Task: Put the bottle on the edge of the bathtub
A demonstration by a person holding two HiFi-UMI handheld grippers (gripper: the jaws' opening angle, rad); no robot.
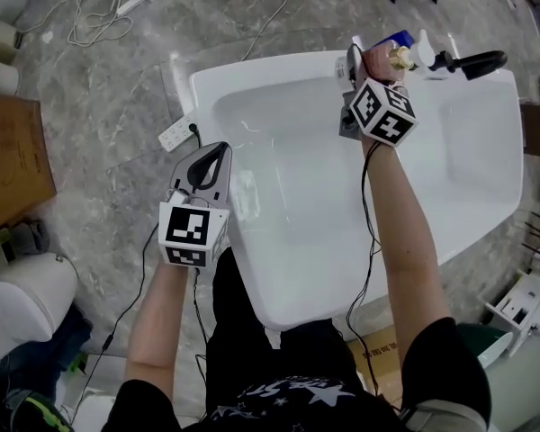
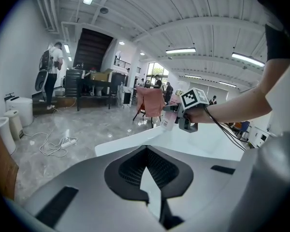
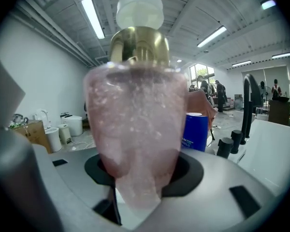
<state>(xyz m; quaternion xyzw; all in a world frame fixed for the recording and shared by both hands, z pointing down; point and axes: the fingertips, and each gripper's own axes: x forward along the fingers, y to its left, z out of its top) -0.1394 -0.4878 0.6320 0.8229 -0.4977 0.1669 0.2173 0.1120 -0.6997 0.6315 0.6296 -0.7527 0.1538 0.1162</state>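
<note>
A pink translucent bottle (image 1: 379, 60) with a gold collar and white cap is clamped between the jaws of my right gripper (image 1: 369, 68), over the far rim of the white bathtub (image 1: 279, 62). In the right gripper view the bottle (image 3: 135, 129) fills the middle and stands upright. My left gripper (image 1: 208, 157) hovers over the tub's left rim with its black jaws together and nothing in them. The left gripper view shows the tub (image 2: 130, 139) ahead, with the right gripper (image 2: 176, 116) and the bottle (image 2: 169, 122) beyond it.
A blue container (image 1: 399, 39) and a black faucet (image 1: 472, 61) stand on the far rim beside the bottle. A power strip (image 1: 175, 134) lies on the grey floor left of the tub. A cardboard box (image 1: 9, 160) sits further left. A person's legs are at the tub's near end.
</note>
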